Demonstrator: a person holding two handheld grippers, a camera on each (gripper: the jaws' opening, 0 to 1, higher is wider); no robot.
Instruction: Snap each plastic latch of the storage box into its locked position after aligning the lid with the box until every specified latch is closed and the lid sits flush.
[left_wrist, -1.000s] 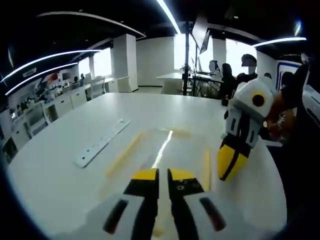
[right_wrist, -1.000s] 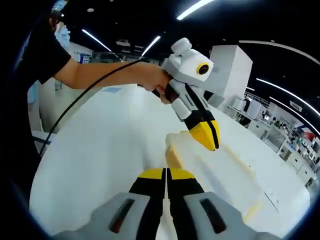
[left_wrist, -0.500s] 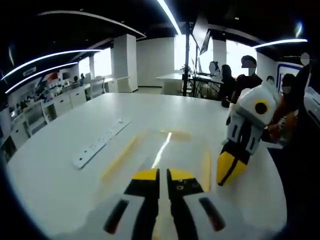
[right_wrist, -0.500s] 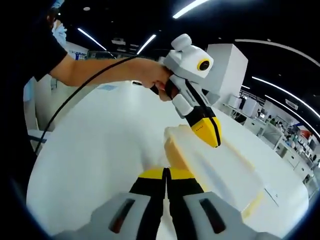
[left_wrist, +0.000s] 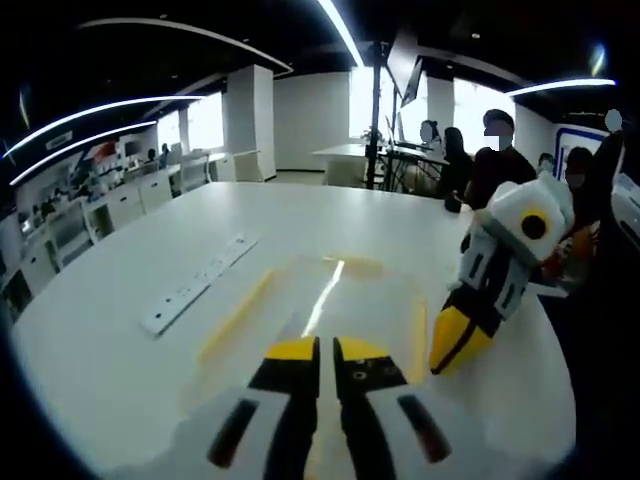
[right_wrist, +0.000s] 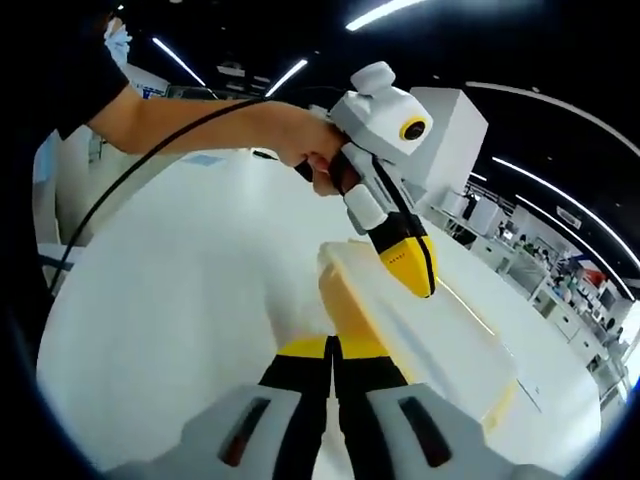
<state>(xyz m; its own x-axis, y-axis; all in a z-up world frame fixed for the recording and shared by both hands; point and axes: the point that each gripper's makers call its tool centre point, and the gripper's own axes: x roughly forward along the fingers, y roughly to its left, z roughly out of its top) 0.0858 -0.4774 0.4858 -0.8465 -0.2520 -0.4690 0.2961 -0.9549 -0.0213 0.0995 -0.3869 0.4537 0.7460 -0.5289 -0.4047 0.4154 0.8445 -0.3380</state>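
The storage box (left_wrist: 345, 295) is translucent white with yellow latches and lies on the white table, its lid on top. My left gripper (left_wrist: 325, 344) is shut over the box's near end, with nothing between its jaws. My right gripper (left_wrist: 452, 358) comes in from the right, yellow tip shut, at the box's right side by a yellow latch (left_wrist: 417, 325). In the right gripper view, the right gripper (right_wrist: 333, 343) points at the box's (right_wrist: 430, 335) yellow side latch (right_wrist: 345, 300). The left gripper (right_wrist: 415, 283), held by a hand, hovers over the lid.
A white power strip (left_wrist: 195, 285) lies on the table (left_wrist: 120, 340) left of the box. The person's arm (right_wrist: 190, 125) and a black cable (right_wrist: 130, 180) cross the right gripper view. Several people (left_wrist: 490, 150) sit at desks beyond the table's far edge.
The right gripper view has come closer to the box, so its yellow side looks larger. In the left gripper view the right gripper has shifted slightly right and down. Both stay shut.
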